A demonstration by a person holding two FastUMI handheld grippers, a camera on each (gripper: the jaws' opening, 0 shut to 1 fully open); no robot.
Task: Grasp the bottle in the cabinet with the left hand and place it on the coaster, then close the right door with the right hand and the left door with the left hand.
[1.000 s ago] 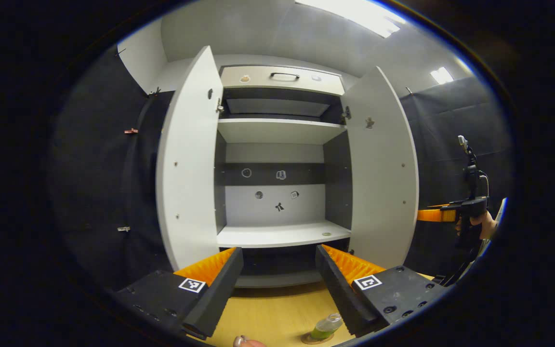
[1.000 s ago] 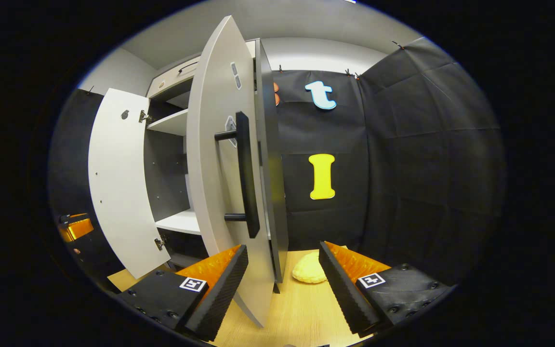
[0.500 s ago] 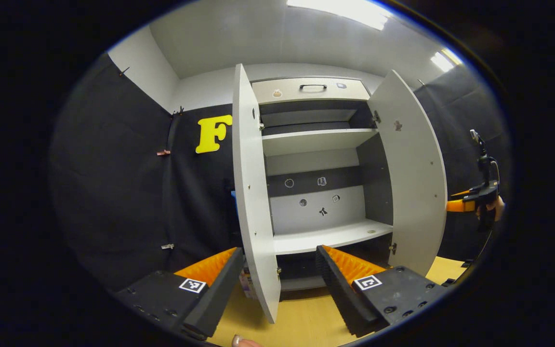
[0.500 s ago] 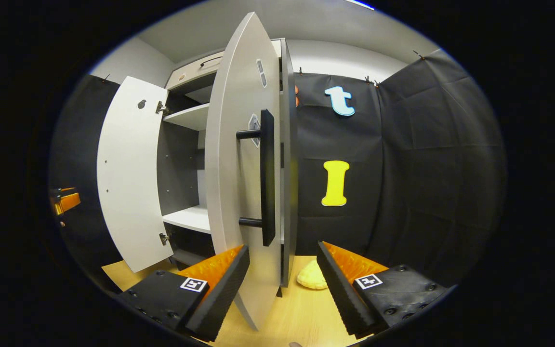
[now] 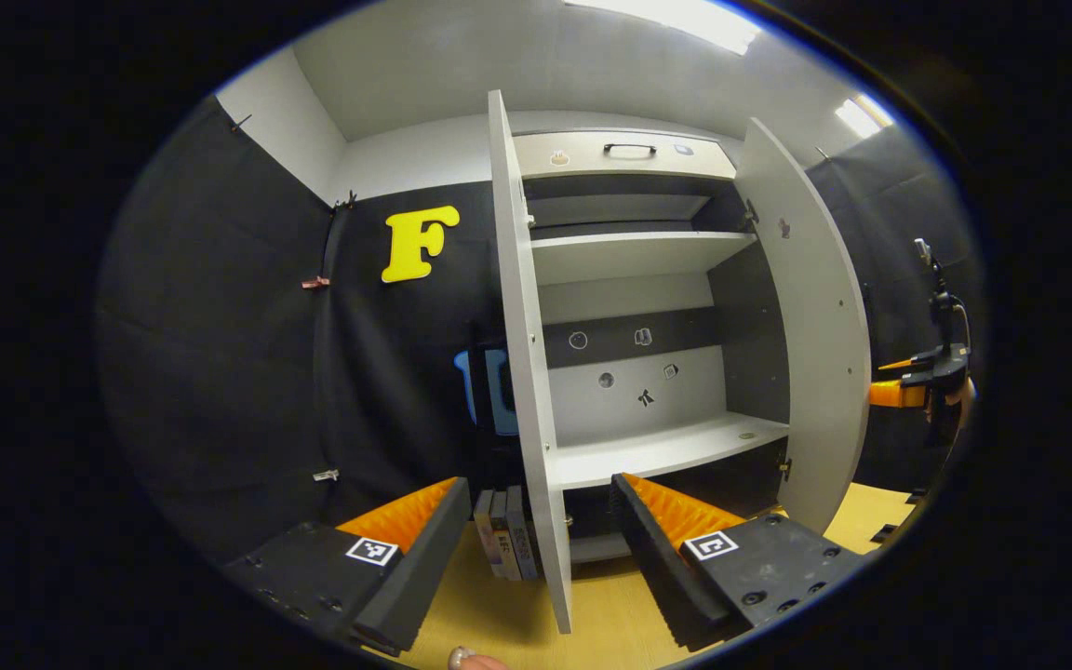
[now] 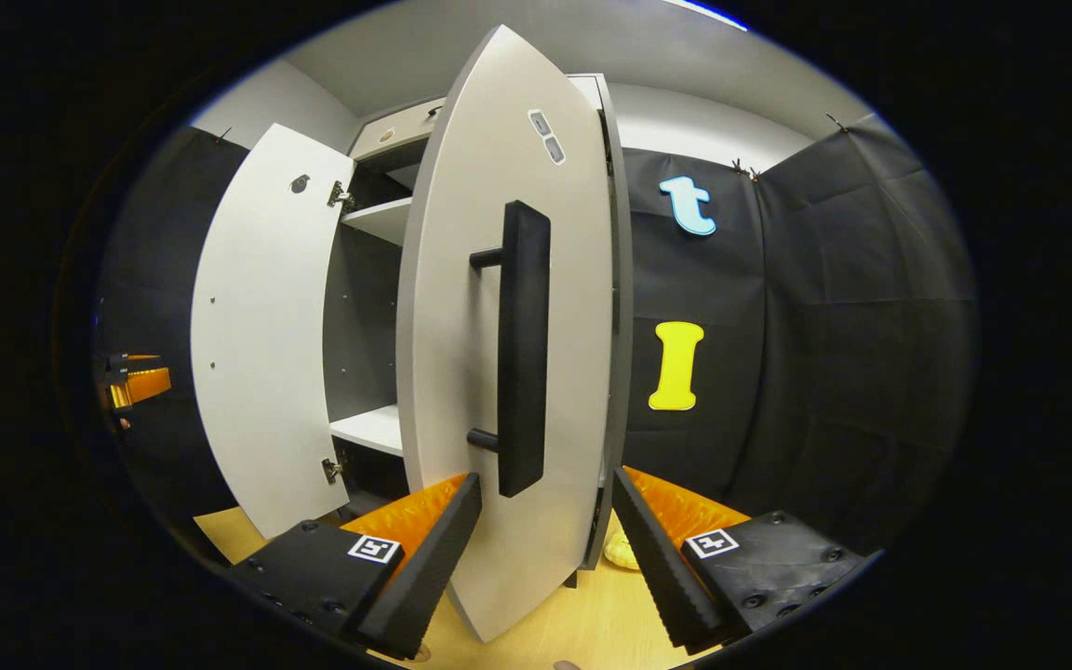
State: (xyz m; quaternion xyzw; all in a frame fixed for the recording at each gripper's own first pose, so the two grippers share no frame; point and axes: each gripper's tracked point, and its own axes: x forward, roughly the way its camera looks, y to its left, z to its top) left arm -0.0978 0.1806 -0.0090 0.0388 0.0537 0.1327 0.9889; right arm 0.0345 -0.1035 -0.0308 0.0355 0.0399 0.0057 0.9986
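Observation:
The grey cabinet [image 5: 638,279] stands with both doors swung out. In the left gripper view the left door [image 5: 527,372] is edge-on, rising between the fingers of my open left gripper [image 5: 537,489]; the right door [image 5: 815,354] hangs beyond. My right gripper [image 5: 917,386] and the hand holding it sit far right, outside that door. In the right gripper view the right door [image 6: 462,372] with its long black handle [image 6: 522,354] is close ahead. Its lower part shows between the spread fingers of my open right gripper [image 6: 545,484]. The left door [image 6: 257,326] and left gripper [image 6: 131,381] lie farther left.
Several books [image 5: 503,535] stand on the wooden table [image 5: 517,623] beside the left door. A pale yellow lump [image 6: 624,551] lies on the table behind the right door. The cabinet's lower shelf [image 5: 666,447] is bare, and a drawer [image 5: 624,154] sits on top.
The left gripper view swung left: bottle and coaster slid out at the bottom, and the left door now shows edge-on. The right gripper came closer to the right door's handle side.

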